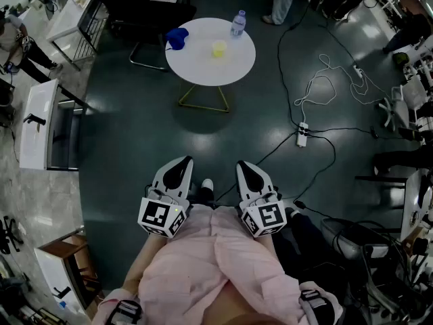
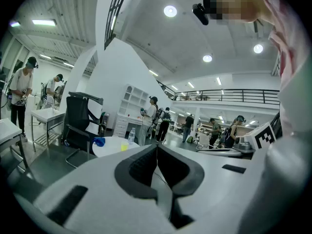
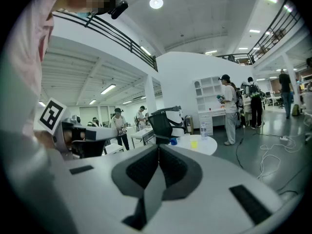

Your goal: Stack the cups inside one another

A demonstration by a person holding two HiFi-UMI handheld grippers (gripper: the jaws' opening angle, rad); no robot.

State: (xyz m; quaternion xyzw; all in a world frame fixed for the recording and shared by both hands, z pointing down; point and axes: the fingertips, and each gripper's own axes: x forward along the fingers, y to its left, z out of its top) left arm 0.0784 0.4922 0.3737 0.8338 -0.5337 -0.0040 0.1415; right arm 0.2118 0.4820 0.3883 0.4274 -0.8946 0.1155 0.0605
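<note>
Fingers (image 2: pixel 141 165) on your left gripper (image 1: pixel 183 162) and right gripper (image 1: pixel 242 164) are sitting fully closed, gripping nothing. You're standing well back from the round desk (image 1: pixel 196 66). Two cups are waiting there, apart: one yellow cup (image 1: pixel 218 49), one blue cup (image 1: pixel 177 37), plus one bottle (image 1: pixel 237 23). They're looking light, thin-walled, crushable, so I'd be pinching a rim gently.
</note>
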